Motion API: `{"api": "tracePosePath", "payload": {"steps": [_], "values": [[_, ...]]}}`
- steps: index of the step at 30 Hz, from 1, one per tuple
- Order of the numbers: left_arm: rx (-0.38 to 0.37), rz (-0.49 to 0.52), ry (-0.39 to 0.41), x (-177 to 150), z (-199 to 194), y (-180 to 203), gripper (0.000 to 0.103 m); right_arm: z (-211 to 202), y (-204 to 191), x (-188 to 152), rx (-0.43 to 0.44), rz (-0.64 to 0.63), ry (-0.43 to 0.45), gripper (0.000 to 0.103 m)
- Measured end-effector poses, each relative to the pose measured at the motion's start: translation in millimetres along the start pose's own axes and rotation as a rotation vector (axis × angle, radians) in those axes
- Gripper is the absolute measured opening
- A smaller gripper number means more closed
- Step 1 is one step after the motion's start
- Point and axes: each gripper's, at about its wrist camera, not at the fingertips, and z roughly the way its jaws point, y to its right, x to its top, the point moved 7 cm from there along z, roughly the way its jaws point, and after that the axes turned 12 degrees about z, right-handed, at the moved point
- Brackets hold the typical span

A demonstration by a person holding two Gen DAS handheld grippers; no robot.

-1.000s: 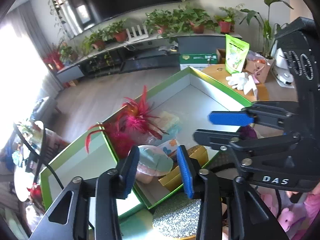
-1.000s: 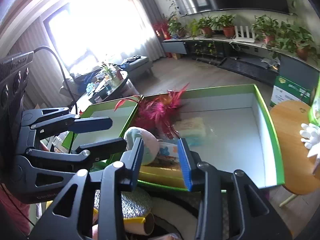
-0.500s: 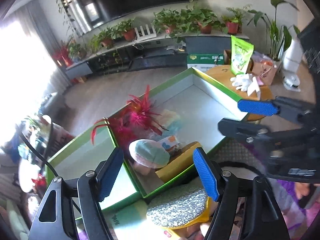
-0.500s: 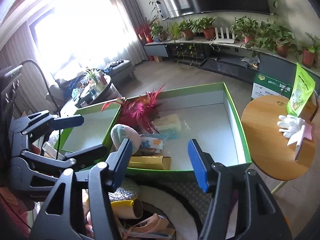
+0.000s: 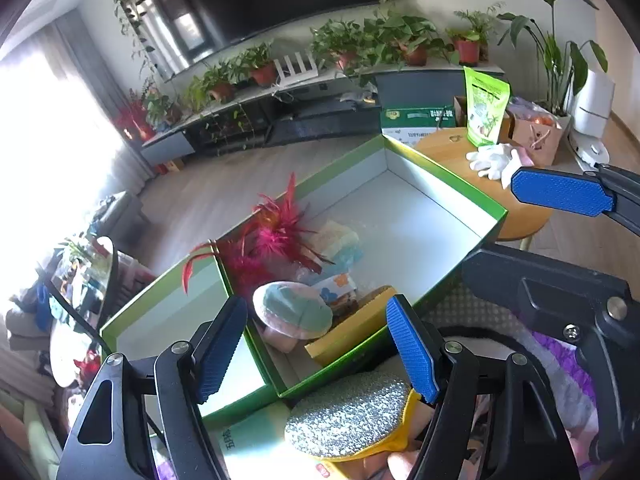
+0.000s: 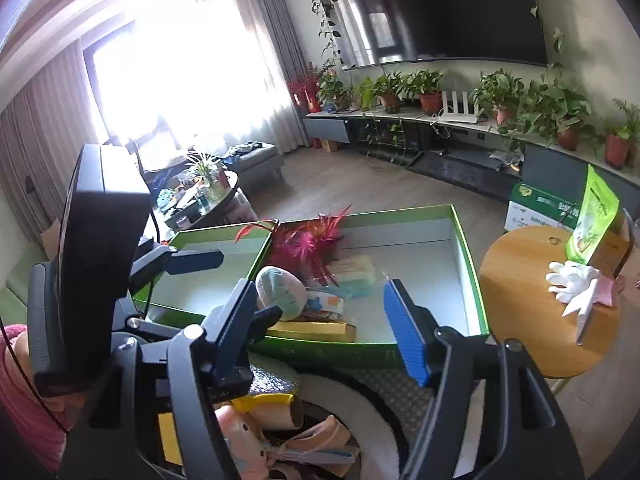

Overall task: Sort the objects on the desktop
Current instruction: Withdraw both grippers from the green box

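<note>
A large green box (image 5: 440, 168) with a white floor holds pink feathers (image 5: 280, 236), a pastel sponge (image 5: 338, 240), a round plush toy (image 5: 294, 312) and a gold box (image 5: 348, 336) at its near corner. My left gripper (image 5: 316, 354) hangs open above that corner, gripping nothing. My right gripper (image 6: 320, 324) is over the box's near wall (image 6: 360, 354), its jaws opening and nothing between the pads. Its blue pad (image 5: 560, 192) shows at the right of the left wrist view. A silver glitter piece (image 5: 348, 416) lies below the left fingers.
A second, shallower green tray (image 6: 208, 276) adjoins the box on the left. A round wooden table (image 6: 520, 320) to the right carries a white glove (image 6: 572, 280) and a green pouch (image 6: 592, 220). Loose toys and a yellow item (image 6: 264, 404) pile up under the grippers. Plants line the far shelf.
Both grippers' jaws have spread wide. The right gripper has drawn back and upward from the box, and the gold box lies free inside it.
</note>
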Motion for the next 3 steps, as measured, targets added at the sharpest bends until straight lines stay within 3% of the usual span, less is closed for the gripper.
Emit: {"api": "tracePosePath", "payload": {"steps": [3], "values": [[0.028,0.011,0.011,0.7,-1.1,-1.1,0.073,-1.0,0.0,-1.0,0.003,0.004,-0.001,0.068]]}}
